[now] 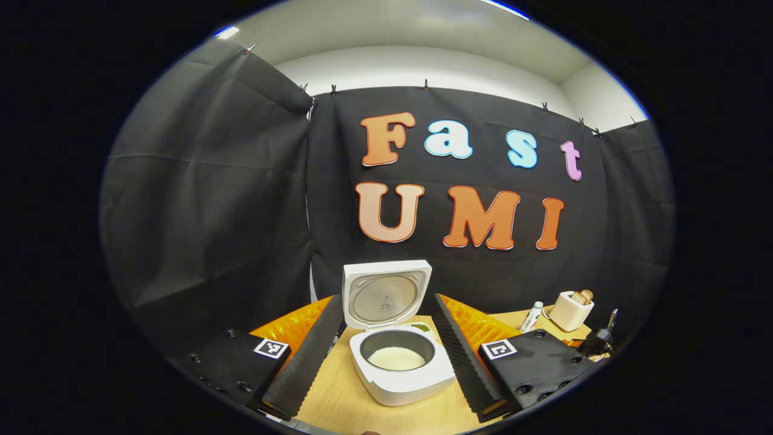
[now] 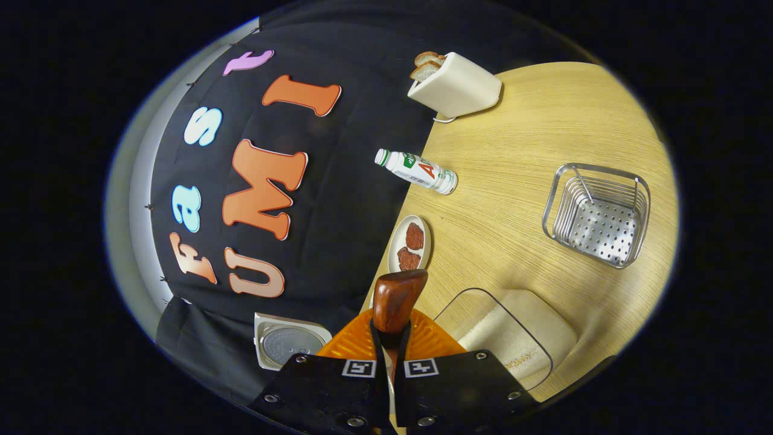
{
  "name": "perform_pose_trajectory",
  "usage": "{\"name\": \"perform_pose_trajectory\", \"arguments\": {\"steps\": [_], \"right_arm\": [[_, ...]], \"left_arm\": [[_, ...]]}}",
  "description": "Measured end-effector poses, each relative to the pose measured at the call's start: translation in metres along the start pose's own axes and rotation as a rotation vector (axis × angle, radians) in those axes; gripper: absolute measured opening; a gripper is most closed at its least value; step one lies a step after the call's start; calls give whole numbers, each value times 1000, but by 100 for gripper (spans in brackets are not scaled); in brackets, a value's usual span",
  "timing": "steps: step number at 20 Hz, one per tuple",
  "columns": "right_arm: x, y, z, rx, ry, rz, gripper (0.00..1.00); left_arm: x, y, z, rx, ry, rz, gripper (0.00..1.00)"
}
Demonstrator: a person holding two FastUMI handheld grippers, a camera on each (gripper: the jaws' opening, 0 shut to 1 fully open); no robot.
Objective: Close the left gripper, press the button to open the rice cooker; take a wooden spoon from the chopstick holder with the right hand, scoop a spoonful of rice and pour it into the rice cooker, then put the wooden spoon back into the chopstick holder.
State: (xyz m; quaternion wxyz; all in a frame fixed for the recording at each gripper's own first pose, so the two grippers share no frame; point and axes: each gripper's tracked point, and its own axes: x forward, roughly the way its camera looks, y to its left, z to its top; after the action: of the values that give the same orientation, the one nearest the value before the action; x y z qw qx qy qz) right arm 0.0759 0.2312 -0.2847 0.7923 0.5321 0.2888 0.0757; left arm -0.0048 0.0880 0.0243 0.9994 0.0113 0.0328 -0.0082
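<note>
In the left gripper view, the left tool (image 1: 386, 362) stands wide apart, its two fingers (image 1: 305, 362) splayed to either side of the rice cooker (image 1: 401, 362) and holding nothing, touching nothing. The rice cooker sits on the wooden tabletop (image 1: 338, 402) between the fingers, its lid (image 1: 386, 294) raised upright at the back and white rice (image 1: 397, 359) lying in the inner pot. Farther right on the tabletop stand a small bottle (image 1: 532, 316) and a toaster (image 1: 570, 310) with bread slices in it.

In the right gripper view, the right tool (image 2: 391, 347) is clenched on the wooden spoon (image 2: 395, 301), both fingers pressed against its handle, with the dark spoon bowl sticking out ahead of the fingertips. The view is tilted, so the tabletop (image 2: 519, 181) runs up the right side. The spoon is held in the air above it, apart from the metal chopstick holder (image 2: 598, 214), which stands well off to the right. Just right of the tool is a clear rice container (image 2: 513, 338). Beyond the spoon are a small plate (image 2: 410, 243) with two dark pieces, the bottle (image 2: 416, 171) and the toaster (image 2: 456, 84). The open rice cooker lid (image 2: 288, 343) shows at lower left.
</note>
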Motion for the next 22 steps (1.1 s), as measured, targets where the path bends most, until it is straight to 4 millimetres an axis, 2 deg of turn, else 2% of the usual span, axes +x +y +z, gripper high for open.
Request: {"name": "perform_pose_trajectory", "arguments": {"steps": [4,8,11,17,22], "right_arm": [[-2,15,3,36,0,5,3],[4,40,1,110,10,41,3],[13,62,-4,96,14,57,3],[45,119,-24,80,57,106,3],[76,167,-49,48,81,142,3]], "left_arm": [[0,4,-2,-15,4,0,98],[4,10,-8,-21,15,6,100],[8,15,-11,-32,23,4,100],[13,16,-15,-34,32,-18,98],[17,13,-23,-38,52,-44,100]]}}
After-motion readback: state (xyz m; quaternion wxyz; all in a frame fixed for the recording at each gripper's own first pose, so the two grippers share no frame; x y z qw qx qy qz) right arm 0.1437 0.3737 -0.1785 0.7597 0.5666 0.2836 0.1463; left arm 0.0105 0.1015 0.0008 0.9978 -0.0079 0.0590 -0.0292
